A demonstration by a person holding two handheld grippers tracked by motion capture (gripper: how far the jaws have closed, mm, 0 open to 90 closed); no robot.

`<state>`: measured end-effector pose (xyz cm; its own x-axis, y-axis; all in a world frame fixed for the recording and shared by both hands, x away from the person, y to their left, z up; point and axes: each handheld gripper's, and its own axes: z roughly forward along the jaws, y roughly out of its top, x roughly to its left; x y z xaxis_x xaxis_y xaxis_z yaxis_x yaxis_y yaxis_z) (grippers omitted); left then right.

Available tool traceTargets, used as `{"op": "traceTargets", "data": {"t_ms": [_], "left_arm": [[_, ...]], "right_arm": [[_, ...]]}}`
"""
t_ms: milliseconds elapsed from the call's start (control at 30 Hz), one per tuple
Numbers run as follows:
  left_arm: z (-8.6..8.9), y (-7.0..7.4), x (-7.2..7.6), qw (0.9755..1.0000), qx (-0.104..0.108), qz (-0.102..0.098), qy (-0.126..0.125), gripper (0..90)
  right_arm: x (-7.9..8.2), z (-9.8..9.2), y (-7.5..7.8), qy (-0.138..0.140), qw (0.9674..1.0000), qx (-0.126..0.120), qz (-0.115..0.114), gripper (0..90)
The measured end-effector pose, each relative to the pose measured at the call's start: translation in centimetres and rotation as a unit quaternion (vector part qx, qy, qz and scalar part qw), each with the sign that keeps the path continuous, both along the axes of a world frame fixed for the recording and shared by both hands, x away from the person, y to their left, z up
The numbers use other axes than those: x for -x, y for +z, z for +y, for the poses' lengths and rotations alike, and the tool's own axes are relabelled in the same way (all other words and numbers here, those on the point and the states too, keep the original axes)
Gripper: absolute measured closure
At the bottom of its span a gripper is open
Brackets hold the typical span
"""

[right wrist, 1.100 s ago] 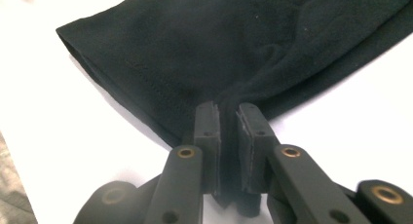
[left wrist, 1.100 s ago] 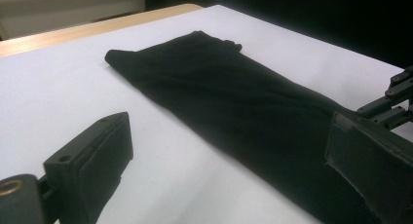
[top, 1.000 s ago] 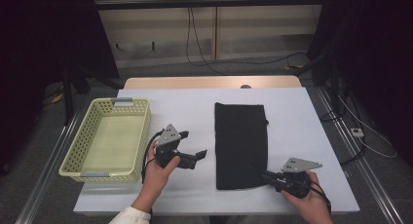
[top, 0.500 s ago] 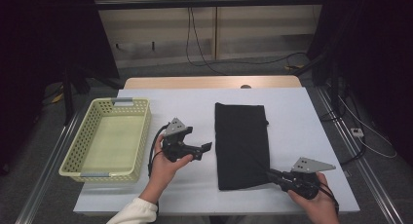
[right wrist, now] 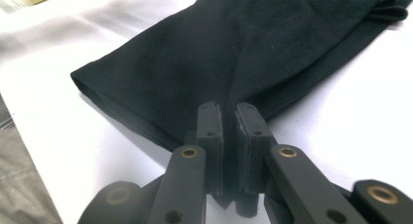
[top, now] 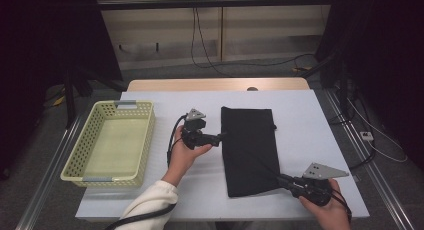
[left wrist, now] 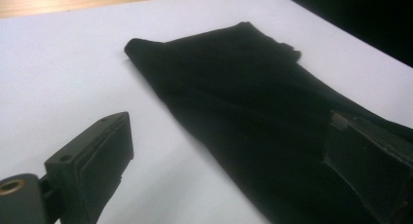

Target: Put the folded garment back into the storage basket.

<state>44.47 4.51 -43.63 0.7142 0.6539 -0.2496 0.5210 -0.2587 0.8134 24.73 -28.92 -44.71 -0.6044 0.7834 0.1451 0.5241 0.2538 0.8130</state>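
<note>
Black cloth (top: 250, 150) pinched at near corner by right claw (right wrist: 229, 131), left claw (top: 220, 138) open at far edge, basket (top: 82, 145) unfilled.

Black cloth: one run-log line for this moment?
black cloth flat on table | right gripper shut on near corner | left gripper open at its left edge | basket empty

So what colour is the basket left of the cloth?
Pale yellow-green basket, clearest in the high view.
</note>
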Motion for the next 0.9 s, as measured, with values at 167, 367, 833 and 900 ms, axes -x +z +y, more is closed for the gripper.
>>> {"op": "traceTargets", "data": {"t_ms": [167,367,833,900], "left_arm": [[-0.6,-0.2,-1.5,0.9999,-0.01,0.002,0.013,7.8],[-1.3,-0.6,-3.2,0.9995,-0.011,0.017,0.024,12.5],[-2.8,-1.0,-6.2,0.9975,-0.049,0.011,0.05,18.6],[-3.1,-1.1,-6.5,0.9971,-0.053,0.01,0.053,18.8]], "right_arm": [[0.0,0.0,0.0,0.001,1.0,-0.001,0.001,82.4],[0.0,0.1,-0.1,0.004,1.0,0.002,0.0,82.4],[-0.1,0.1,-0.1,0.01,0.9999,0.003,-0.002,82.4],[-0.1,0.1,0.0,0.01,0.9999,0.003,-0.004,82.4]]}}
